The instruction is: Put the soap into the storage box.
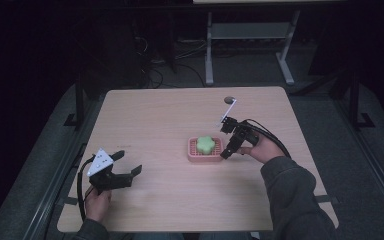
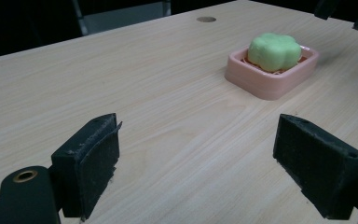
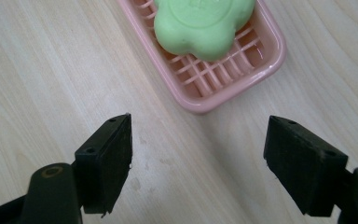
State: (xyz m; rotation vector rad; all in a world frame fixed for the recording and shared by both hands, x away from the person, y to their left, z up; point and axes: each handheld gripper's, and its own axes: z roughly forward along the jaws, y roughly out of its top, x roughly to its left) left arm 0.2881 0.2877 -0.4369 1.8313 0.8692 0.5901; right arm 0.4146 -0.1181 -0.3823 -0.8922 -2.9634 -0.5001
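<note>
two grippers, both with jaws spread wide and holding nothing. your right gripper [image 1: 228, 141] hangs just beside the right end of the pink tray [image 1: 192, 149], tilted down at it. green soap [image 1: 206, 144] sits in the tray, mid-table. your left gripper [image 1: 128, 163] is well apart, near the table [image 1: 180, 200]'s front-left edge.

Bare table [image 1: 150, 120] lies open all around the pink soap dish [image 1: 204, 151], the only obstacle standing on it.
</note>
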